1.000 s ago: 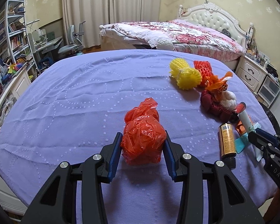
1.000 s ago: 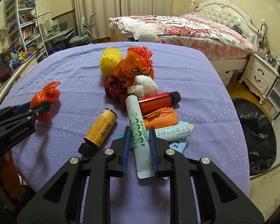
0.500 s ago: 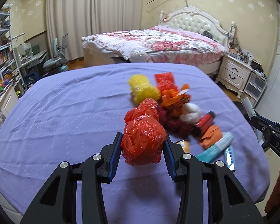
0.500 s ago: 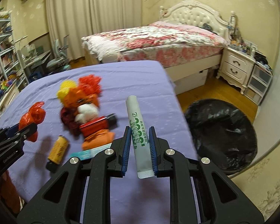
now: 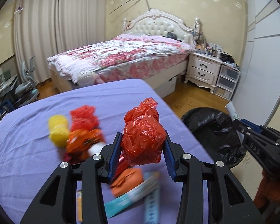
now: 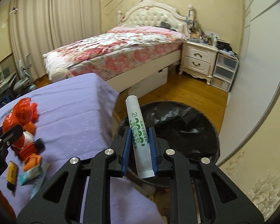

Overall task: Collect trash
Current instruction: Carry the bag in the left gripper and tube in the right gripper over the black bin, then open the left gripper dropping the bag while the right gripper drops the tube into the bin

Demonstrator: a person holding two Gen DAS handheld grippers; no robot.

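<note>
My left gripper [image 5: 142, 149] is shut on a crumpled red plastic bag [image 5: 142, 140] and holds it above the purple table [image 5: 28, 156]. My right gripper [image 6: 139, 145] is shut on a white tube with green print [image 6: 138, 132] and holds it over the black-lined trash bin [image 6: 181, 128]. The bin also shows in the left wrist view [image 5: 211, 128], right of the table. A pile of trash [image 5: 80, 138] lies on the table: yellow and red foam nets, orange wrappers, a teal packet [image 5: 132, 196]. The right gripper appears in the left wrist view [image 5: 239, 123].
A bed with a floral cover [image 6: 117, 50] stands behind the table. A white nightstand [image 6: 197, 59] and plastic drawers [image 6: 224, 71] stand at the right wall. A wood floor [image 6: 186, 91] lies between bed and bin. A yellow can [image 6: 12, 171] lies near the table's front edge.
Both grippers swung to the right with their loads. The white tube went from beside the table to over the bin. The red bag moved toward the table's right edge.
</note>
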